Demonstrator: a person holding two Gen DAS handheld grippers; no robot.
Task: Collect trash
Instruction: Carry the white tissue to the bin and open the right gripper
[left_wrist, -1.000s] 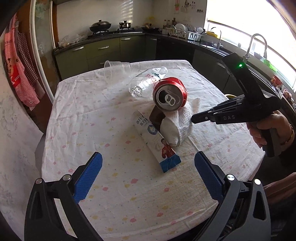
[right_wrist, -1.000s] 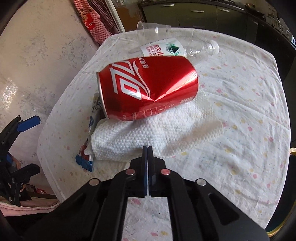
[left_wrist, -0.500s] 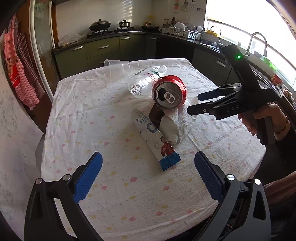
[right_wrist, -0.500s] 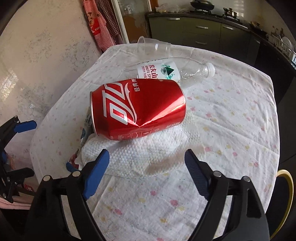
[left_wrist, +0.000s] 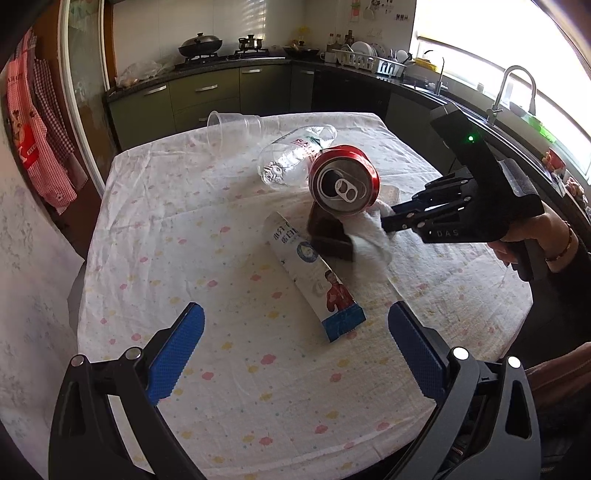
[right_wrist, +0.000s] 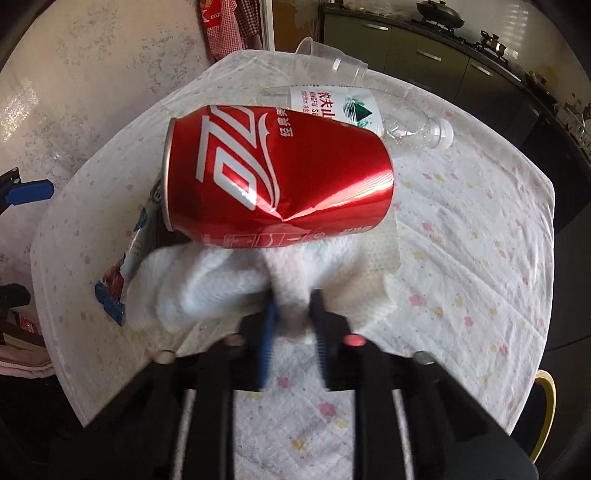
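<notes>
Right wrist view: right hand-held gripper (right_wrist: 291, 325) clamped on paper towel (right_wrist: 229, 280), dented can (right_wrist: 277, 177) lying crosswise just beyond; left hand-held gripper (left_wrist: 291, 354) apart, farther off.

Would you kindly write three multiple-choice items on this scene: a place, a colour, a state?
1. The red can lies: A on the paper towel; B inside the cup; C under the cup.
2. The left tool has pads coloured: A green; B blue; C yellow.
3. The right tool is: A wide open; B shut on the bottle; C shut on the paper towel.
Answers: 1 A, the towel shows beneath it; 2 B, both pads look blue; 3 C, towel is pinched between its fingers.
</notes>
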